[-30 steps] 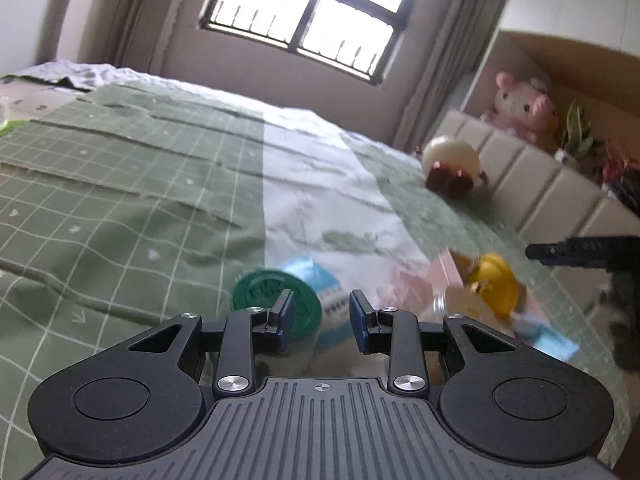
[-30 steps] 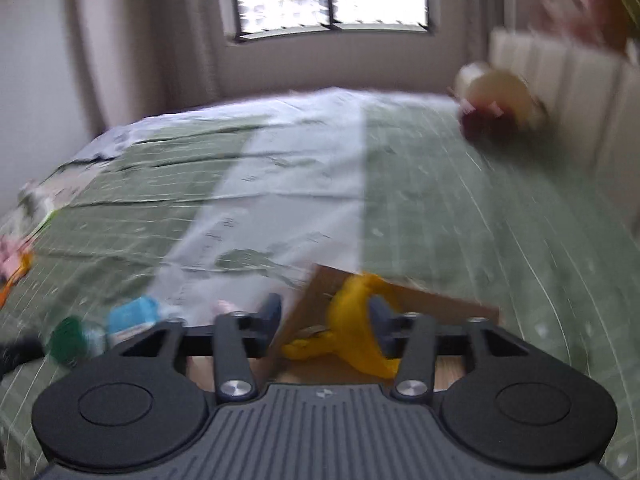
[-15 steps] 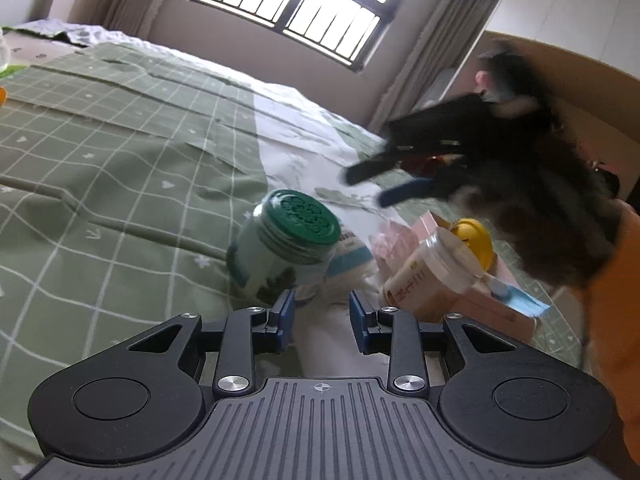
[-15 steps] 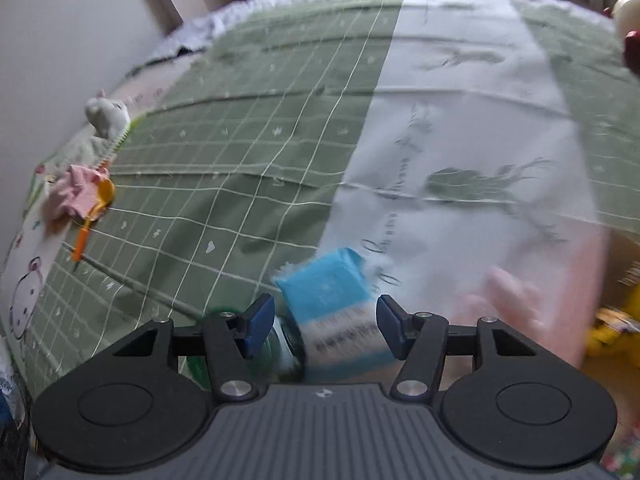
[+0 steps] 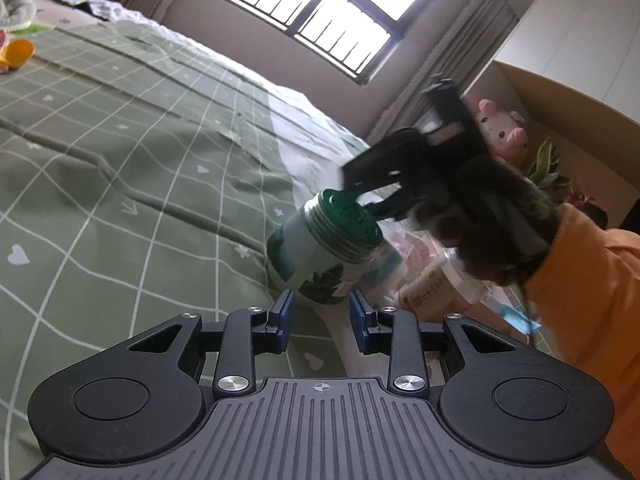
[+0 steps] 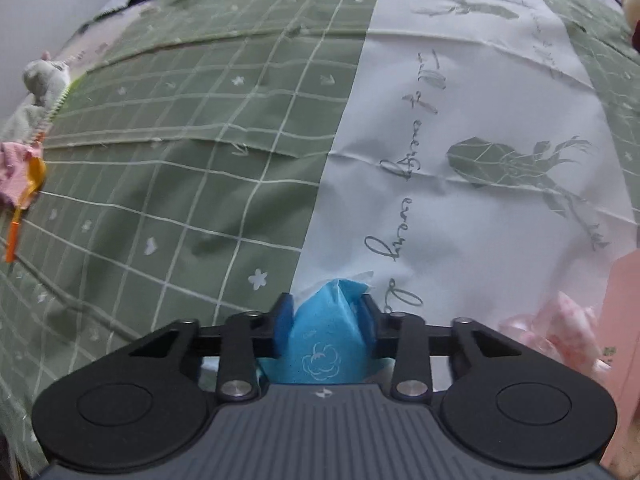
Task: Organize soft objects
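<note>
My right tongs (image 6: pixel 326 320) have just been closing and now pinch the blue tissue pack (image 6: pixel 324 336), which bulges up between the pads just above the bed cover (image 6: pixel 200 160). My left tongs (image 5: pixel 322 316) stand a little apart with nothing between them; the green-lidded jar (image 5: pixel 320 248) lies tilted just ahead of them, and a cream cup (image 5: pixel 432 292) sits ahead to their right.
</note>
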`<state>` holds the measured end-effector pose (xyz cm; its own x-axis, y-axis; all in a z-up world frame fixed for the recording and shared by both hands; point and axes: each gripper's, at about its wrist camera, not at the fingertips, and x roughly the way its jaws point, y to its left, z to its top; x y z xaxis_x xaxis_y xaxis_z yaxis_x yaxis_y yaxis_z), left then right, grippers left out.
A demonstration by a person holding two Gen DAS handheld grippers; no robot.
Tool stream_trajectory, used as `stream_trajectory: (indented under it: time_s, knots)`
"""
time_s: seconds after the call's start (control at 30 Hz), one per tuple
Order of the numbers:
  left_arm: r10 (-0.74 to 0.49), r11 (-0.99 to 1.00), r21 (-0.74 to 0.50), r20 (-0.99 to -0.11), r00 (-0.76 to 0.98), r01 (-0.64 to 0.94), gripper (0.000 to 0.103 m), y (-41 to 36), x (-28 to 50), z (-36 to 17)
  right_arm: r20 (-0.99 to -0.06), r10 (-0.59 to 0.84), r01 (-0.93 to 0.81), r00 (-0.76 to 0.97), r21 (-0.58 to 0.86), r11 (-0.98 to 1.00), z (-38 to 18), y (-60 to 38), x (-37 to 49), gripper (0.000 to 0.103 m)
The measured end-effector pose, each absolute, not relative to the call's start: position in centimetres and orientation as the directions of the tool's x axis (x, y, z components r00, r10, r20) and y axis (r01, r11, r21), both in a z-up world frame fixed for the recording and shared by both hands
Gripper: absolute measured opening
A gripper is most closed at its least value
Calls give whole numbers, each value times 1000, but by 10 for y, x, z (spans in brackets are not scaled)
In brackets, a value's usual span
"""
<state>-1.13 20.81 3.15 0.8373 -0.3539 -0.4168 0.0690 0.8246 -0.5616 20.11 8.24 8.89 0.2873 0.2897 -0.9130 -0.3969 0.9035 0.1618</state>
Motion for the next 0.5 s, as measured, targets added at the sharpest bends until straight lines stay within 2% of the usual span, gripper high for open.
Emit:
stream_trajectory:
  time_s: [0.3, 0.5]
  knots:
    - [-360, 835, -544, -426, 830, 83, 33, 191, -12, 38, -854, 365, -396, 371, 210, 894, 140, 47, 158, 25]
    - [-365, 846, -522, -413, 834, 112, 33, 177, -18, 52, -796, 491, -433, 354, 325, 840, 176, 30, 119, 19]
